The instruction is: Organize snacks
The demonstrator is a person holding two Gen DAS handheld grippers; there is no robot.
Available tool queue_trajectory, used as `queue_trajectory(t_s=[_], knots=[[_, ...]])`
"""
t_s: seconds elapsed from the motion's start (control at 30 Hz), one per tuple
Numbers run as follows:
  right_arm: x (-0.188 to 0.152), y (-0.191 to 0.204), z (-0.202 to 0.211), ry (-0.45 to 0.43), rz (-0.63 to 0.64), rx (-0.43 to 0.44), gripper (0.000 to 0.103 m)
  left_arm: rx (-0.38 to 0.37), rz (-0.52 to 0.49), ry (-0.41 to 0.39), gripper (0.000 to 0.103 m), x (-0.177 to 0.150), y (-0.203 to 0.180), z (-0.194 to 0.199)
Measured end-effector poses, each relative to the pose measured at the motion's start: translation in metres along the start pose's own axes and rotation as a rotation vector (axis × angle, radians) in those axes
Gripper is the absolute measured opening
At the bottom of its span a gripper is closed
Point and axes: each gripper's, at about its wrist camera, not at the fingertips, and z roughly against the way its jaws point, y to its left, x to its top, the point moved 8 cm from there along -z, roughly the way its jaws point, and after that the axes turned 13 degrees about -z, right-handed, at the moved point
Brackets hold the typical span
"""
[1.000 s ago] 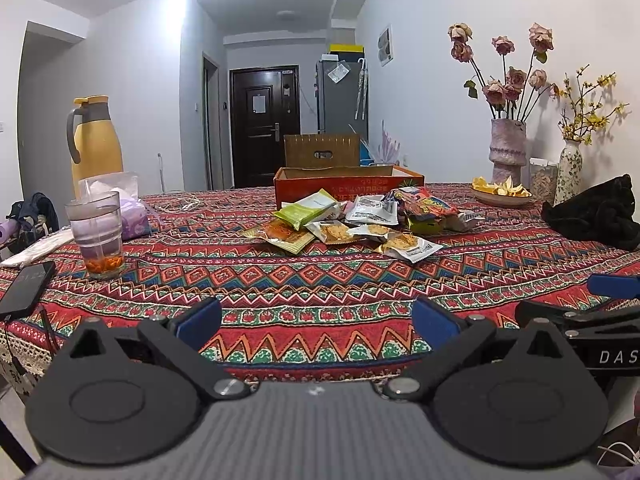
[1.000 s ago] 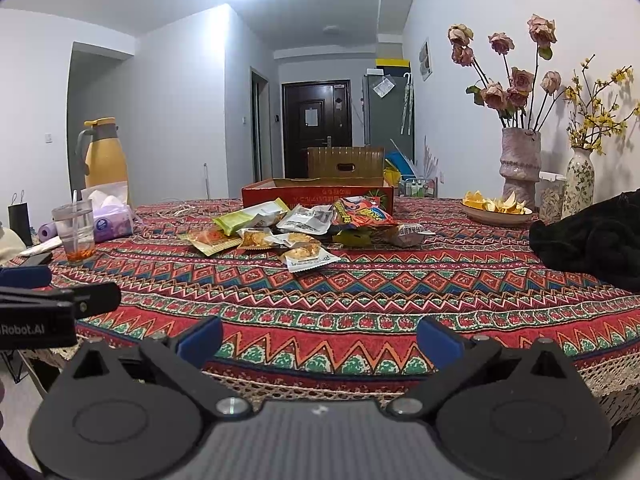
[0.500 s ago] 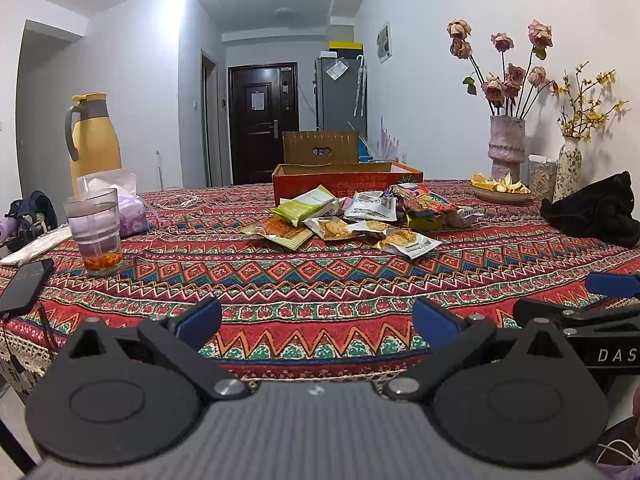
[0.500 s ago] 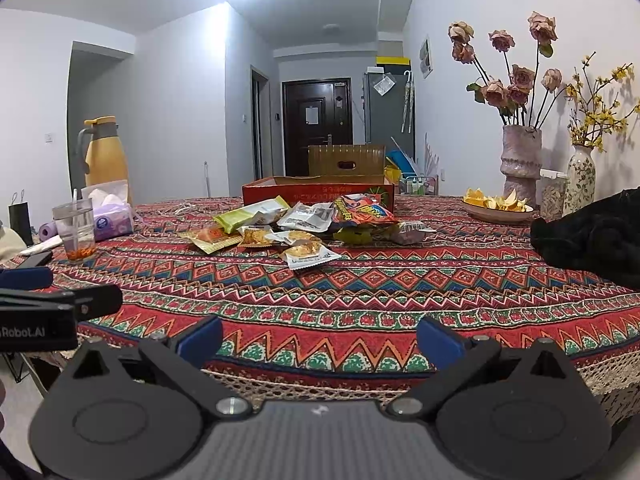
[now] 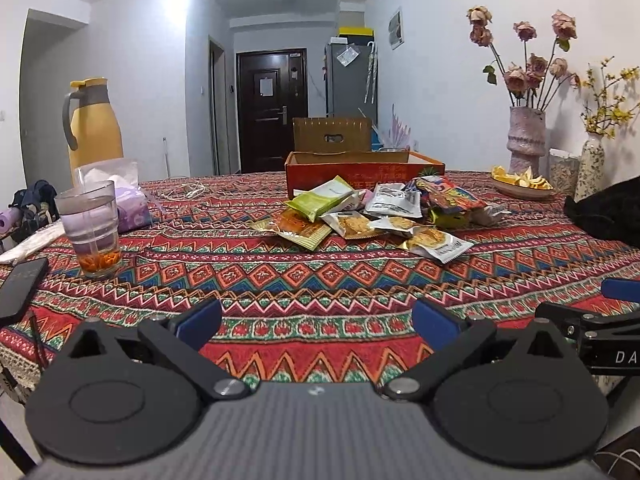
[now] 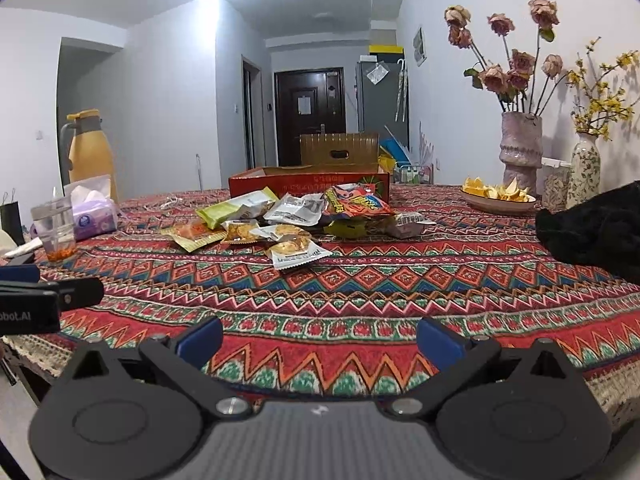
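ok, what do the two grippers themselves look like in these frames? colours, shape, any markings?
Both match: black plastic bodies with two round discs, angled black link arms on silver pivot pins, a grey ribbed centre plate, and blue pads on the fingers. The left gripper and right gripper each show the other from the side: a black bar with white lettering, partly cut off, reading "DA" and "obot.AI". No cables, sleeves or hands are visible.

Woven, matt patterned tablecloth (image 5: 320,276); glossy, crinkled foil-plastic snack packets (image 5: 372,216); printed cardboard box (image 5: 360,166) at far edge; clear smooth cup (image 5: 90,228); rough-glazed vase (image 6: 520,148); matt black plastic gripper bodies with blue pads (image 5: 198,322).
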Motion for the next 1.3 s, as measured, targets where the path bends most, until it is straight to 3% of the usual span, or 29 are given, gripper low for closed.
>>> queue_trajectory(t_s=[0.33, 0.53, 0.63, 0.83, 0.97, 1.1, 1.23, 1.3], knots=[[0.038, 0.012, -0.065, 0.072, 0.064, 0.006, 0.101, -0.015, 0.005, 0.033, 0.103, 0.017, 0.011, -0.049], [0.053, 0.025, -0.120, 0.174, 0.088, 0.053, 0.083, -0.018, 0.007, 0.056, 0.103, 0.031, 0.019, -0.082], [0.056, 0.032, -0.150, 0.219, 0.125, 0.050, 0.079, -0.029, 0.022, 0.069, 0.103, 0.041, 0.022, -0.100], [0.055, 0.038, -0.192, 0.285, 0.166, 0.060, 0.055, -0.054, -0.021, 0.040, 0.103, 0.067, 0.017, -0.131], [0.053, 0.034, -0.196, 0.309, 0.173, 0.087, 0.051, -0.111, -0.076, 0.028, 0.103, 0.079, -0.002, -0.153], [0.057, 0.009, -0.181, 0.297, 0.196, 0.036, 0.049, -0.231, -0.172, 0.022, 0.103, 0.090, -0.035, -0.177], [0.064, -0.033, -0.169, 0.292, 0.123, -0.010, 0.049, -0.309, -0.284, 0.003, 0.087, 0.105, -0.071, -0.205], [0.066, -0.048, -0.168, 0.286, 0.099, -0.025, 0.049, -0.353, -0.305, 0.045, 0.078, 0.105, -0.083, -0.224]])
